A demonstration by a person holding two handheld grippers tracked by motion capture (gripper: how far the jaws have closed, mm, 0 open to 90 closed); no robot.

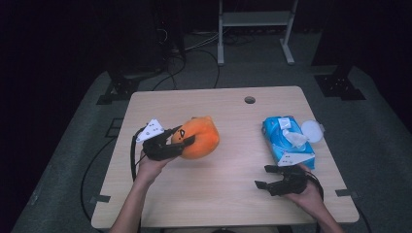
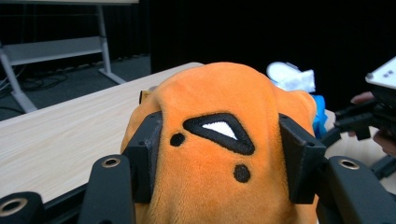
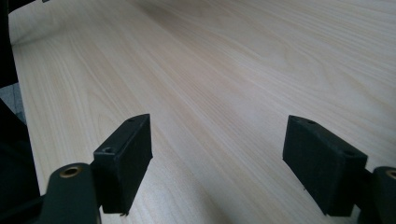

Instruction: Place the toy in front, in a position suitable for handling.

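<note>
Pale wood grain covers the bench [image 1: 233, 184], the largest thing in the scene, standing on a grey floor with dark surroundings. On its left half, an orange plush toy [image 1: 197, 138] with black-and-white stitched markings sits in the grip of the left gripper [image 1: 180, 141]. In the left gripper view the jaws press into both flanks of the toy [image 2: 219, 154], the soft fabric bulging between the pads, so it is firmly held. In the high view, whether its underside touches the wood cannot be told.

Toward the right edge of the bench lies a blue pack of wet wipes [image 1: 287, 141], a sheet poking from its top, with a small round white lid [image 1: 311, 131] just beside it. The right gripper [image 1: 265, 177] rests low on the bench near the front right, just in front of the pack; the right gripper view shows its jaws standing wide with nothing between them, bare wood beyond.

The step in hand looks like carrying the gripped toy. The next move likely calls for keeping the squeeze steady, since plush gives and can slip, and for steering the toy to wherever it is to be set down. If that is toward the right side, it should clear the wipes and the idle right gripper.
</note>
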